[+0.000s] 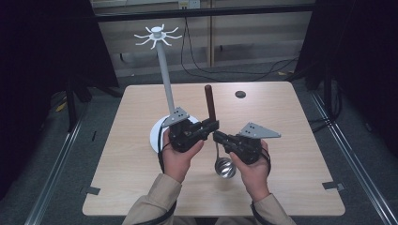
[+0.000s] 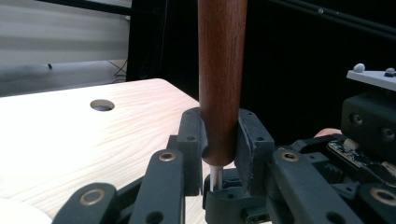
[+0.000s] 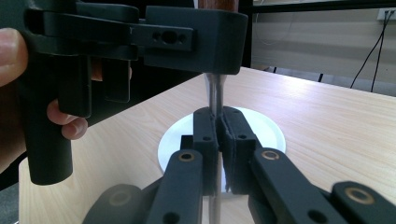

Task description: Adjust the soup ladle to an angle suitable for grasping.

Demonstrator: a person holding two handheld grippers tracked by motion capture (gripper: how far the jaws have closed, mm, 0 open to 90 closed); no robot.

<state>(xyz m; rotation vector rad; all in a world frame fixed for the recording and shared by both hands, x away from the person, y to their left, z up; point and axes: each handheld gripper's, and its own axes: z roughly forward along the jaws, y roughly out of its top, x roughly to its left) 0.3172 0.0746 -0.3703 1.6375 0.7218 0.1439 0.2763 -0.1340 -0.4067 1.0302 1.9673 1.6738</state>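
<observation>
A ladle stands upright over the table, its brown wooden handle on top and its shiny metal bowl low near the tabletop. My left gripper is shut on the lower end of the wooden handle, pads pressed on both sides. Just below it, my right gripper is shut on the thin metal shaft, its jaws almost together. The two grippers face each other and nearly touch.
A white stand with a tall pole, hooks on top and a round base stands left of the hands; the base lies behind the right jaws. The wooden table has a small round hole at the back.
</observation>
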